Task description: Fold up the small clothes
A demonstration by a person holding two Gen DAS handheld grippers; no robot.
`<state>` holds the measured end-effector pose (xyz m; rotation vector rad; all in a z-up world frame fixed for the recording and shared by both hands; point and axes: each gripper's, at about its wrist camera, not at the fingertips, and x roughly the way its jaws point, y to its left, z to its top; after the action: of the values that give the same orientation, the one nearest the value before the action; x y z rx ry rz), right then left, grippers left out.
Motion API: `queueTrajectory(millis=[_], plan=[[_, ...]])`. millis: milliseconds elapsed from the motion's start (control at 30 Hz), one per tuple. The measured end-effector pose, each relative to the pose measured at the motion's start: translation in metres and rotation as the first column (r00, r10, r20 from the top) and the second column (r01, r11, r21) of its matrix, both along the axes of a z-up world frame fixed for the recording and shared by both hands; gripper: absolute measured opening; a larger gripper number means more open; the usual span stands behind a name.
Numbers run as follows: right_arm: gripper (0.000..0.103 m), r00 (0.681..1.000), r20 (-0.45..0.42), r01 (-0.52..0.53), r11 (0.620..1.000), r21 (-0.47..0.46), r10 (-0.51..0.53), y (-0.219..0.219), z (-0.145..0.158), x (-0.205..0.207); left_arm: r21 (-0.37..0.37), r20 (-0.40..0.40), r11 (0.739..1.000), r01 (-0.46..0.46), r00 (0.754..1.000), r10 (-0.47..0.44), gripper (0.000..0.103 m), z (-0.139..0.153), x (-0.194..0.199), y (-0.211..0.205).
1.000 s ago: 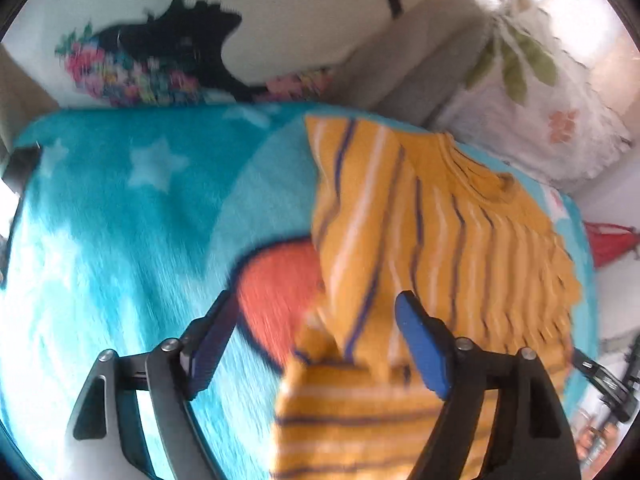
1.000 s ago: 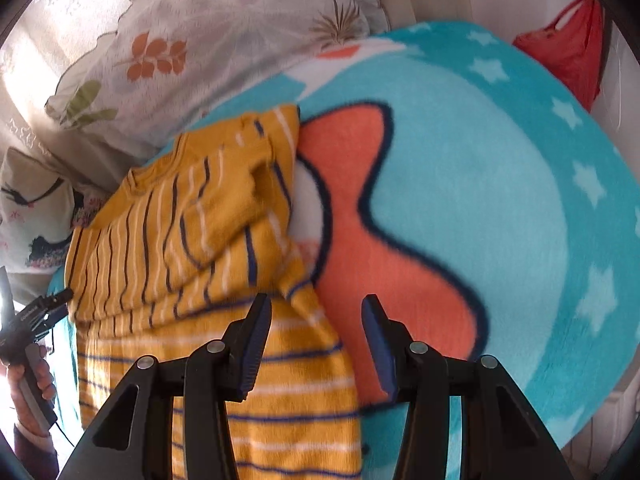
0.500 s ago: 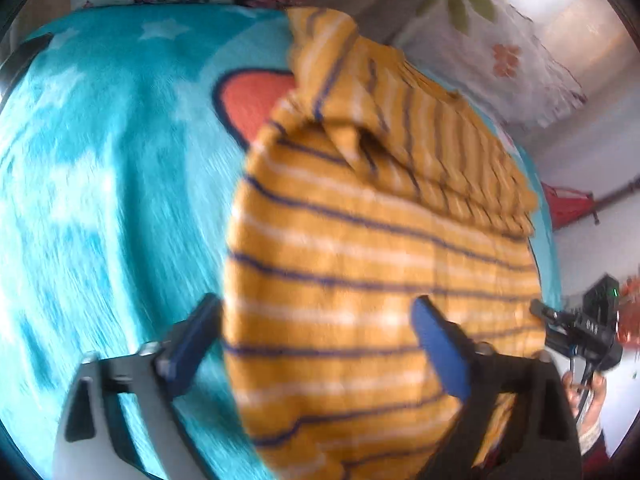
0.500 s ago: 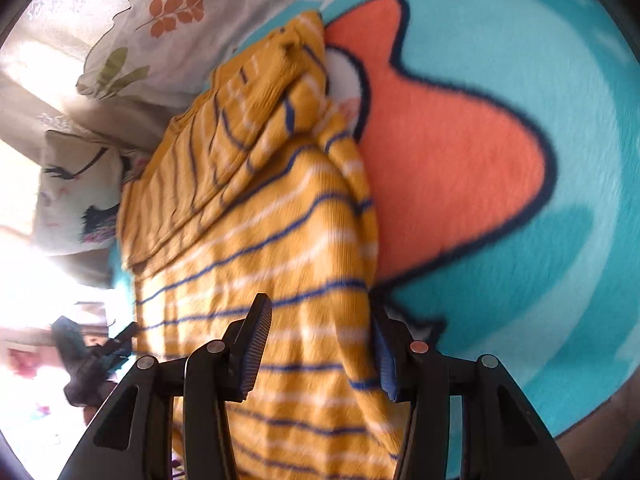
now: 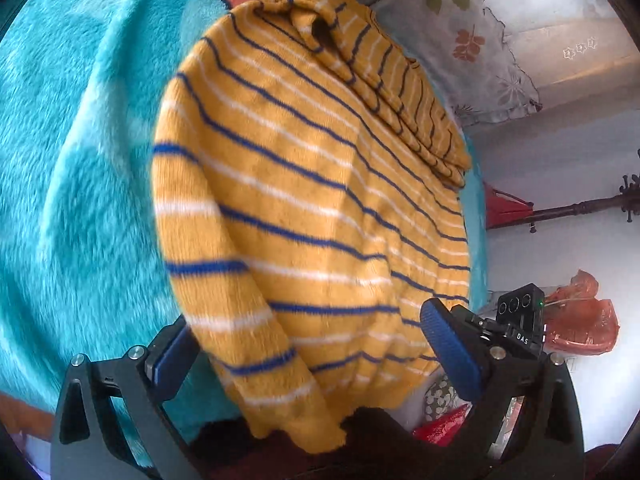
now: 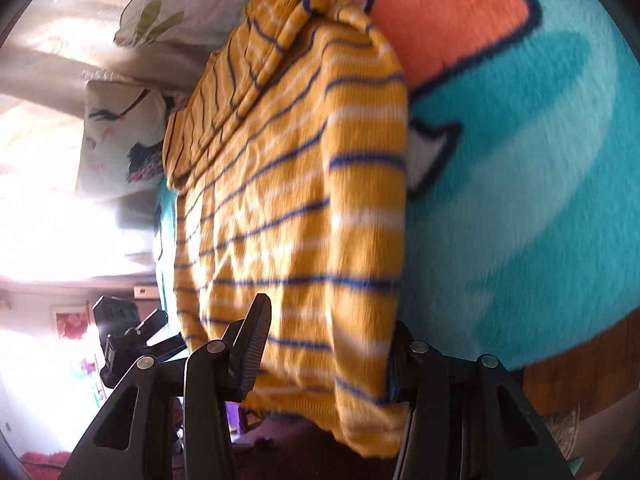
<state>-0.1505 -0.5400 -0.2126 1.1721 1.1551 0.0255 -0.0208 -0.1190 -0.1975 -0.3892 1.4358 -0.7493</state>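
Observation:
A small yellow sweater with blue and white stripes (image 5: 312, 208) lies on a turquoise blanket (image 5: 80, 160), its sleeves folded in over the body and its hem hanging over the near bed edge. My left gripper (image 5: 312, 356) is open, its blue pads (image 5: 452, 352) either side of the hem's left part, fabric between them. My right gripper (image 6: 324, 356) is open around the hem's right part (image 6: 360, 400) of the sweater (image 6: 288, 200). Each gripper shows in the other's view, the right one (image 5: 520, 320) and the left one (image 6: 128, 340).
The blanket (image 6: 520, 160) has an orange shape (image 6: 440, 20) beside the sweater. Floral pillows (image 5: 460, 40) lie past the collar end, another pillow (image 6: 120, 132) at the far side. A red bag (image 5: 580, 320) and a dark rod (image 5: 580, 204) are off the bed.
Both grippers have pulled back from the folded sleeves, along the sweater, to its hem at the bed edge. Both have stayed open.

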Motion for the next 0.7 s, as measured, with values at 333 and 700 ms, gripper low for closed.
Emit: queueTrajectory(millis=[333, 700], plan=[[0.051, 0.982, -0.023, -0.188, 0.98, -0.061, 0.187, 0.029, 0.006, -0.005, 0.164, 0.026, 0.986, -0.039, 0.999, 0.035, 0.025, 0.0, -0.019, -0.006], [0.013, 0.93, -0.078, -0.36, 0.933, -0.017, 0.358, 0.057, -0.02, -0.003, 0.175, 0.026, 0.98, -0.09, 0.996, 0.086, 0.019, 0.004, -0.029, 0.002]])
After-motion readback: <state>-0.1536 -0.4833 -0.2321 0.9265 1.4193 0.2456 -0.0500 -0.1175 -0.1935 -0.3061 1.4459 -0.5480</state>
